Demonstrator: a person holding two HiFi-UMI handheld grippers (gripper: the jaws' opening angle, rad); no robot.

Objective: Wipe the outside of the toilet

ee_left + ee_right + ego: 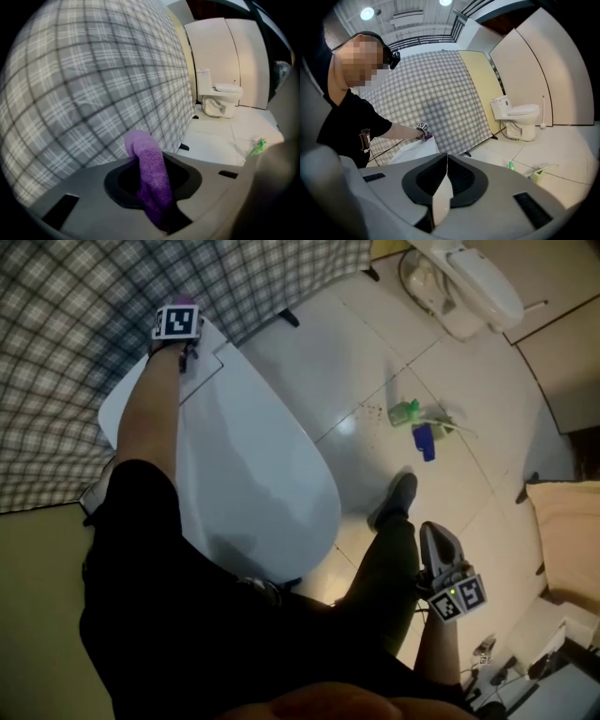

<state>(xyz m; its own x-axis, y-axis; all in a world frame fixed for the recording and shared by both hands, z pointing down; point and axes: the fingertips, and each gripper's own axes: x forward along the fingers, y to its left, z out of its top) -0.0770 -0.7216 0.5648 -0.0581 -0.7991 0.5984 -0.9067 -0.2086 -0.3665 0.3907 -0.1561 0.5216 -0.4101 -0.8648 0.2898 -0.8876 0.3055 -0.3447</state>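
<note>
The white toilet (pixel 262 474) lies below me with its lid down and its tank end toward the plaid curtain (pixel 56 352). My left gripper (pixel 181 307) is at that tank end, shut on a purple cloth (pixel 184 299). In the left gripper view the cloth (pixel 151 180) stands up between the jaws, in front of the curtain. My right gripper (pixel 434 532) hangs low beside the person's leg, away from the toilet, with its jaws together (pixel 446 161). The right gripper view shows the left gripper (pixel 423 127) at the toilet's (pixel 412 149) far end.
A second toilet (pixel 464 282) stands at the far wall on the tiled floor. A green and blue spray bottle (pixel 419 420) lies on the tiles between the two toilets. A beige object (pixel 567 531) and cables (pixel 502 671) are at the right.
</note>
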